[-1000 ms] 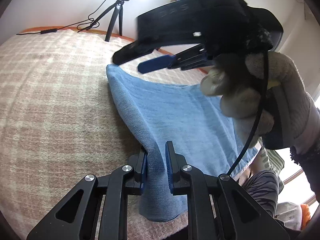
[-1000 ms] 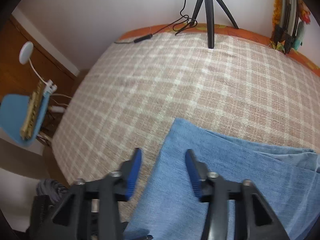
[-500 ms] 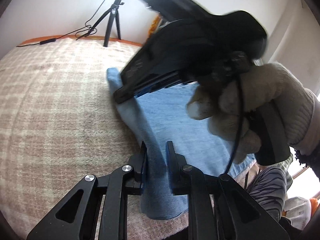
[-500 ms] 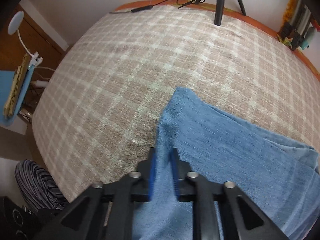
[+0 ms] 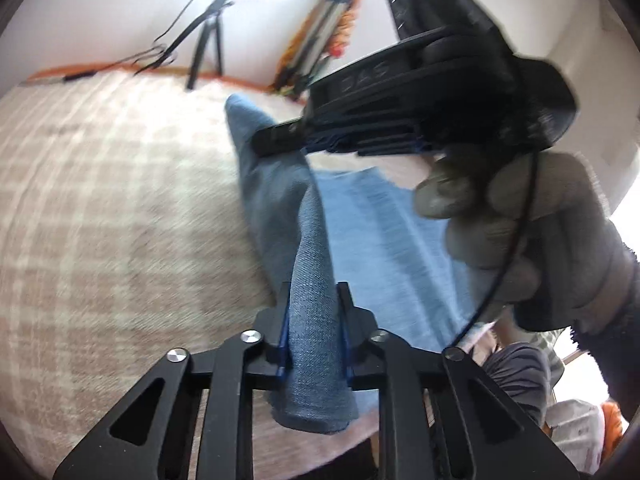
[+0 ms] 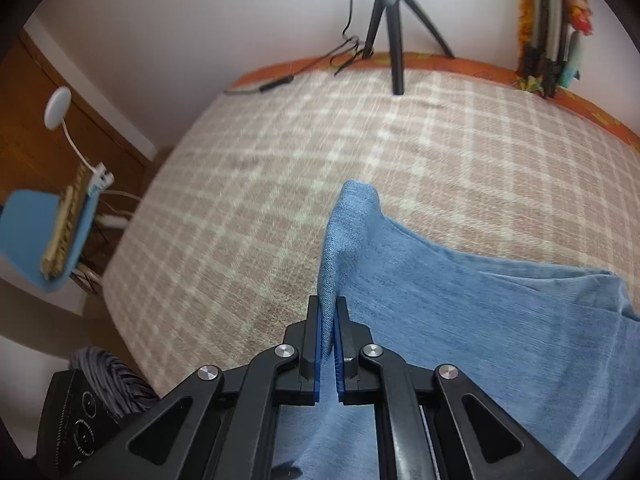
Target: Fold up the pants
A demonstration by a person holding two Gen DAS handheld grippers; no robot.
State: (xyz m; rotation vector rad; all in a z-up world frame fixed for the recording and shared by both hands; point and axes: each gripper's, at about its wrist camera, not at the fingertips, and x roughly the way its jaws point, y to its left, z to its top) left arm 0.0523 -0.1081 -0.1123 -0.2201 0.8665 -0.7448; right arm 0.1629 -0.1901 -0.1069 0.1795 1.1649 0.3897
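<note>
Pants [image 5: 360, 232] of soft, limp blue denim lie on the plaid blanket [image 6: 260, 200], their near edge bunched and raised, clamped in both the left gripper [image 5: 312, 336] and right gripper [image 6: 328, 344], likely sagging unless gripped at hems.

The left gripper [image 5: 313, 332] points forward and down, its jaws just closing and pressed on a bunched fold of the pants [image 5: 308, 320]. The right gripper [image 6: 329, 344] tilts more steeply down, jaws nearly together and pinching the pants' edge. A gloved right hand [image 5: 532, 236] grips its handle, blurred, seemingly fingers curled tight.
</note>
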